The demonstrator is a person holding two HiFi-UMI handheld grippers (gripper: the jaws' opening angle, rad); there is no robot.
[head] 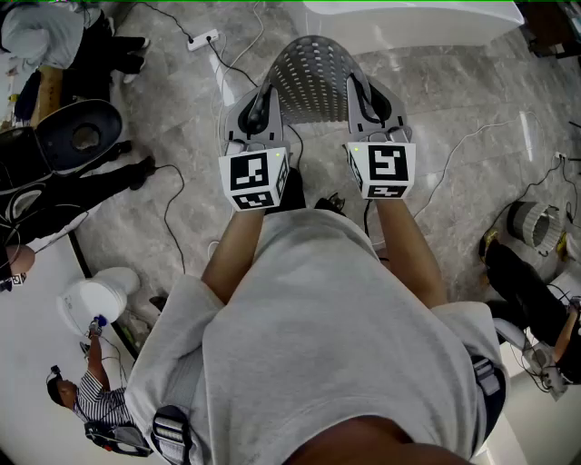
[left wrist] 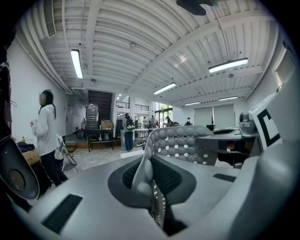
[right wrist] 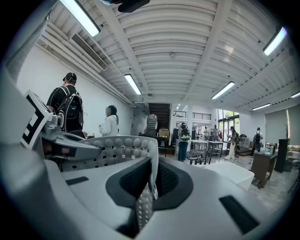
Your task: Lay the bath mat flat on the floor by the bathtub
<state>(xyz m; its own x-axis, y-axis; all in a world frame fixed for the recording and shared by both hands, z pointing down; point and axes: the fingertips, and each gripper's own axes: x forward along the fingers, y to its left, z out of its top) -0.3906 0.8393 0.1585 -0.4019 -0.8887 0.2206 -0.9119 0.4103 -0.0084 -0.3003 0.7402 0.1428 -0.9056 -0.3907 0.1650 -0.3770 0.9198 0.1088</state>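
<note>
The grey perforated bath mat (head: 313, 77) hangs in the air in front of me, bowed into an arch between both grippers. My left gripper (head: 259, 113) is shut on the mat's left edge, and my right gripper (head: 363, 104) is shut on its right edge. In the left gripper view the mat (left wrist: 183, 143) curves away to the right from the closed left gripper (left wrist: 152, 187). In the right gripper view the mat (right wrist: 122, 147) bends off to the left from the closed right gripper (right wrist: 150, 183). The white bathtub (head: 408, 23) lies on the floor just beyond the mat.
Marble-look floor (head: 463, 100) with cables and a power strip (head: 201, 39) at the far left. A black round object (head: 77, 136) and people stand at the left; another person (head: 536, 291) crouches at the right. The bathtub (right wrist: 234, 171) shows to the right in the right gripper view.
</note>
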